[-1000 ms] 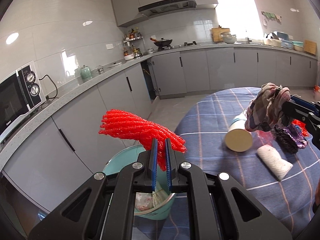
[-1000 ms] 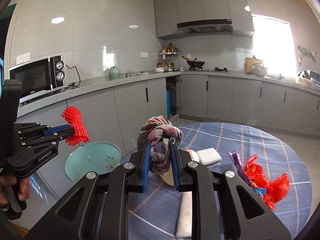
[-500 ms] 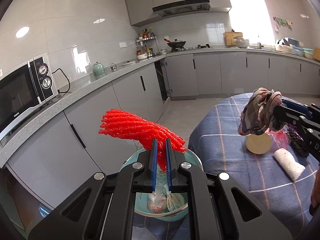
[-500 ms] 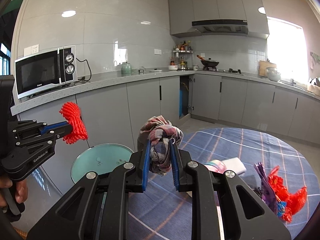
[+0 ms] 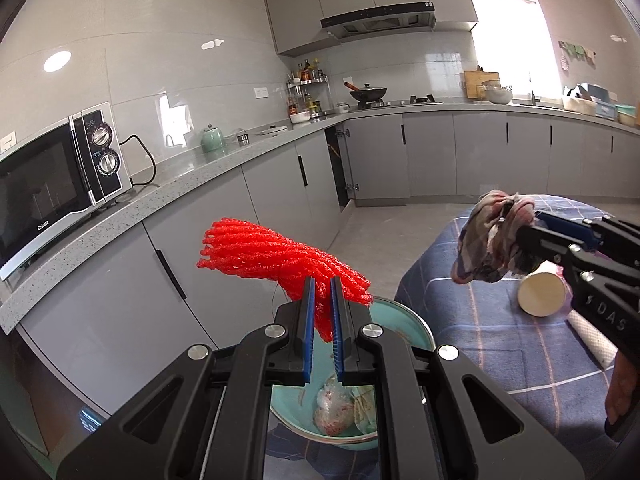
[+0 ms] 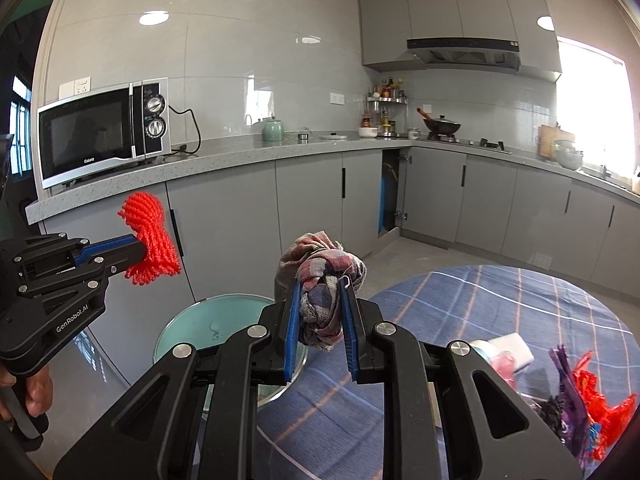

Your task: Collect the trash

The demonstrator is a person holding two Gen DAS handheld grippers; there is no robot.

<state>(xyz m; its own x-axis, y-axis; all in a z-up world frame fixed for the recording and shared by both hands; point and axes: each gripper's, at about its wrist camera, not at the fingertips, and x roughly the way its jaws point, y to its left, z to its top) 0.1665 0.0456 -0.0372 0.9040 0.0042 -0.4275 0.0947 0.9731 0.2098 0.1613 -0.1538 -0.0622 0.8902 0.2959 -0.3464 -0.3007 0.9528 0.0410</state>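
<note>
The left gripper (image 5: 322, 300) is pinching a bunched red foam fruit-net sleeve (image 5: 276, 262), its blue pads pressed nearly together on one end while most of the net juts out unsupported. The right gripper (image 6: 320, 308) is clamped on a crumpled plaid cloth rag (image 6: 320, 268), with loose folds hanging above and below the pads. Both loads hang in the air near a round teal plastic bin (image 5: 404, 320) that stands at the edge of the blue checked tablecloth (image 6: 460, 304) and already holds some crumpled wrappers. Risk one: the bin mouth is narrow relative to two grippers side by side, so a simultaneous release may cause the tools to collide or one item to fall outside onto the floor. Risk two: the light net may cling to the ribbed pads and fail to drop cleanly. Risk three: contact with the bin rim, so near the table edge, may tip it. A white paper cup (image 5: 542, 294) lying on its side, a white roll (image 5: 592, 340) and red and purple wrappers (image 6: 580, 400) remain on the table.
</note>
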